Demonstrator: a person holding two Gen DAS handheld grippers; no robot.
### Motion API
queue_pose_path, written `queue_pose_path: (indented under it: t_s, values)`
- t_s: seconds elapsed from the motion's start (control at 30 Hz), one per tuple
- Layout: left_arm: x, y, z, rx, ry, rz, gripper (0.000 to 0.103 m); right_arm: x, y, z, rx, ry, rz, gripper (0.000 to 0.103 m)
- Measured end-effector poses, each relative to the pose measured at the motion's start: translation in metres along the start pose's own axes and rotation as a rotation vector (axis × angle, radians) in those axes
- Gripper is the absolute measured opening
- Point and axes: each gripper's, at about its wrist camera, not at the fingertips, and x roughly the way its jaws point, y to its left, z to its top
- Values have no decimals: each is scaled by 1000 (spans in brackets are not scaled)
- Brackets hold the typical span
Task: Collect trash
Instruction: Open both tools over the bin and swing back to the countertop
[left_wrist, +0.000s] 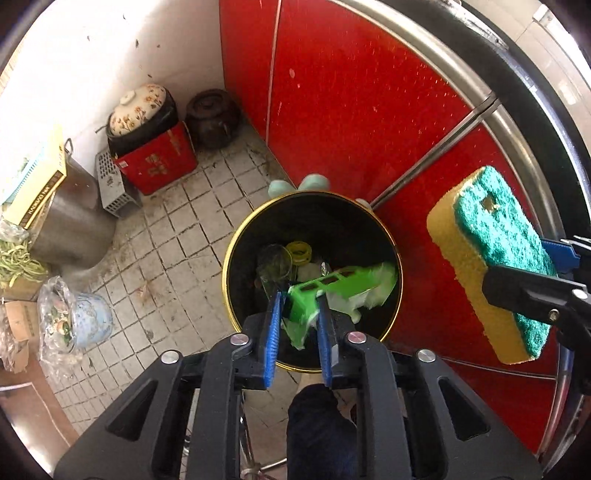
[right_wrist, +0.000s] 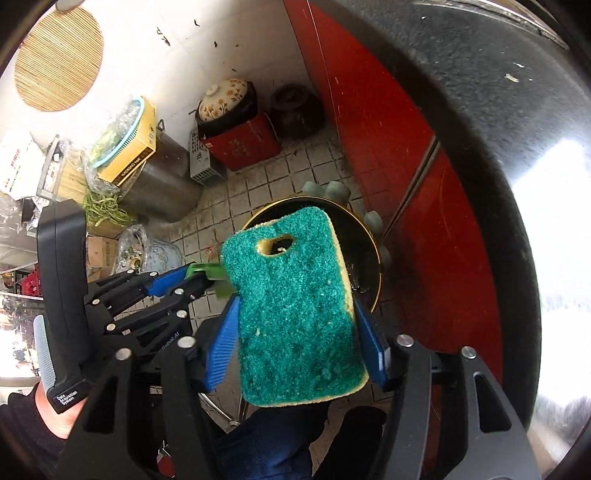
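Note:
A black trash bin with a gold rim stands on the tiled floor; it also shows in the right wrist view. My left gripper is above the bin's mouth with a bright green plastic piece between its blue pads; the piece looks blurred. Inside the bin lie a yellow ring, clear plastic and pale green scraps. My right gripper is shut on a green-and-yellow sponge, held right of the bin; the sponge also shows in the left wrist view.
A red cabinet rises behind the bin. A clay pot on a red box, a dark jar, a steel pot and bagged food scraps stand along the white wall.

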Motion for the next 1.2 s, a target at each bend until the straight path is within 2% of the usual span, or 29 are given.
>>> queue_pose_path:
  t_s: [0.03,0.07,0.1,0.17,0.37,0.47,0.6,0.77,0.9,1.03,1.2]
  values:
    - [3,0,1,4,4,-5,35,2,0,1,0,7,0,63]
    - [4,-1,1,13,-1,-2,54,5,1,3,-3,9,-4,65]
    - [4,-1,1,23,-10,-1,61,7,3,5,-7,9,-5,66]
    - [4,-3,1,44,-20,2,67,8,3,6,-9,6,-3,73]
    - [-6,-11,2,92,-33,14,74,-9,2,1,-27,-15,-2,74]
    - [-28,-24,3,137,-68,30,81,-43,-5,-11,-37,-70,5,77]
    - [-71,-63,-1,278,-156,47,86,-110,-22,-33,-8,-195,-15,81]
    - [-121,-149,-6,488,-246,-17,89,-203,-66,-91,77,-356,-137,83]
    - [-149,-239,-12,689,-299,-136,89,-266,-118,-157,239,-457,-250,83]
    - [-164,-344,-35,938,-345,-243,89,-309,-164,-230,399,-520,-350,83]
    - [-174,-436,-65,1093,-310,-376,89,-338,-207,-329,590,-561,-449,83]
